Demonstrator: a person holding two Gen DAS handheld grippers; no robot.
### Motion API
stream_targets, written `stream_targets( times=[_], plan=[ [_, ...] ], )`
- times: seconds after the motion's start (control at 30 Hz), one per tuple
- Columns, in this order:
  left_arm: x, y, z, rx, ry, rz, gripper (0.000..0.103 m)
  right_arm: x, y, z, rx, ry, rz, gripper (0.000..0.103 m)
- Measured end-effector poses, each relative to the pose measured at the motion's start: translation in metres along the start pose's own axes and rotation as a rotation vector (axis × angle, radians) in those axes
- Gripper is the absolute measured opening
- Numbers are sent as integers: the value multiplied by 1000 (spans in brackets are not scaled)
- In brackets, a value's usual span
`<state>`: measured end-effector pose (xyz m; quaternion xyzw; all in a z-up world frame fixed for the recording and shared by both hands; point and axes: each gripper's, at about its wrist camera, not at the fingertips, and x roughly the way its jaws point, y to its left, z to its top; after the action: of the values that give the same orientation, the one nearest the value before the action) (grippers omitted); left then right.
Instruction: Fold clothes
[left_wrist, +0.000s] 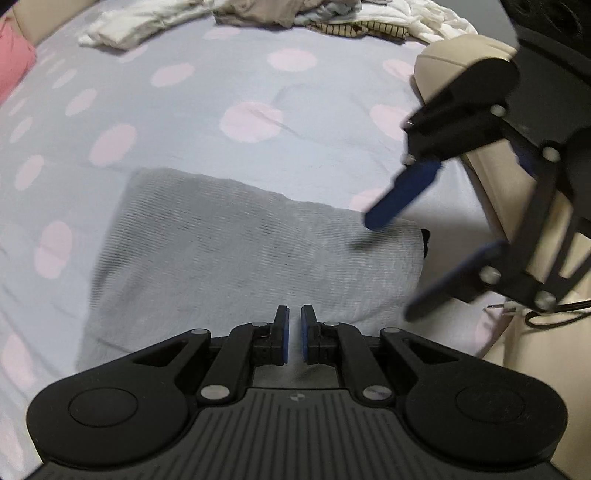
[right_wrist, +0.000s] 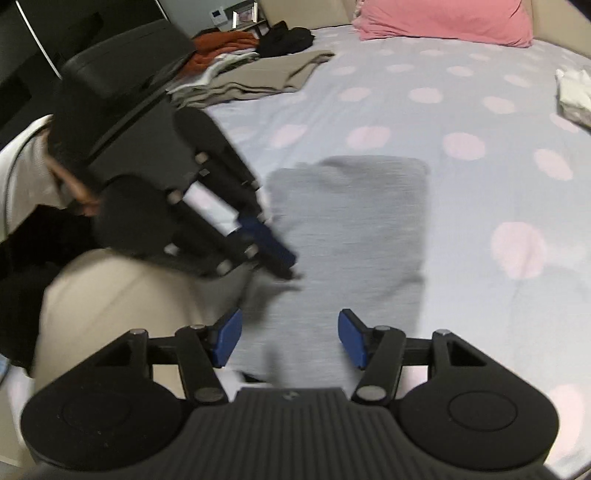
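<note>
Your left claw (left_wrist: 294, 334) sits pressed together and empty over the near edge of the grey folded garment (left_wrist: 236, 251) lying flat on the spotted bed (left_wrist: 258, 74); your right claw (right_wrist: 290, 339) hangs spread above it; it's soft, light knit, likely floppy, so pinch a folded edge or corner.

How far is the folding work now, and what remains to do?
Done: the grey garment lies folded into a rectangle on the dotted sheet. In hand: nothing; the right gripper has open jaws, the left gripper is shut and empty. Left: the unfolded pile at the far edge.
</note>
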<state>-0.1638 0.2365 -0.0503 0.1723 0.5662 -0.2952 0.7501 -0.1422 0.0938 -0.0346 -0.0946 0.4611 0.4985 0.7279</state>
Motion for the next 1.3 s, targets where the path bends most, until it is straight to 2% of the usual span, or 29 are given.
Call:
stream_targets(
  times=[0.07,0.17,0.23,0.33,0.43,0.53,0.6,0.67,0.73,0.8,0.93,1.0,1.1,1.3],
  plan=[
    [14,5,-3,-65,69,3,5,7,-12,0,12,30,2,61],
    [25,9,-17,-111,146,14,5,12,-29,-3,44,62,7,61],
    [26,12,-27,-133,162,5,5,12,-39,-1,51,65,-1,63],
    [22,18,-39,-195,144,13,5,8,-52,5,47,57,-30,68],
    [15,29,-50,-325,112,59,5,3,-61,11,30,58,-50,69],
    [6,37,-59,-461,69,160,20,11,-71,23,8,64,-63,71],
    [-2,38,-62,-571,22,232,40,14,-79,29,2,69,-56,73],
    [-9,35,-60,-637,-14,293,52,19,-87,36,12,75,-52,76],
    [-13,29,-54,-666,-28,357,53,22,-94,42,12,79,-54,77],
    [-15,30,-48,-726,-26,418,60,24,-98,48,4,79,-55,79],
    [-8,33,-39,-838,0,466,60,31,-105,57,7,84,-38,81],
    [-4,37,-39,-890,-17,460,60,35,-107,60,4,95,-34,81],
    [-1,36,-37,-950,-28,501,60,43,-109,63,3,123,-55,81],
    [8,40,-38,-1008,-38,512,60,52,-112,67,26,153,-24,82]
  ],
)
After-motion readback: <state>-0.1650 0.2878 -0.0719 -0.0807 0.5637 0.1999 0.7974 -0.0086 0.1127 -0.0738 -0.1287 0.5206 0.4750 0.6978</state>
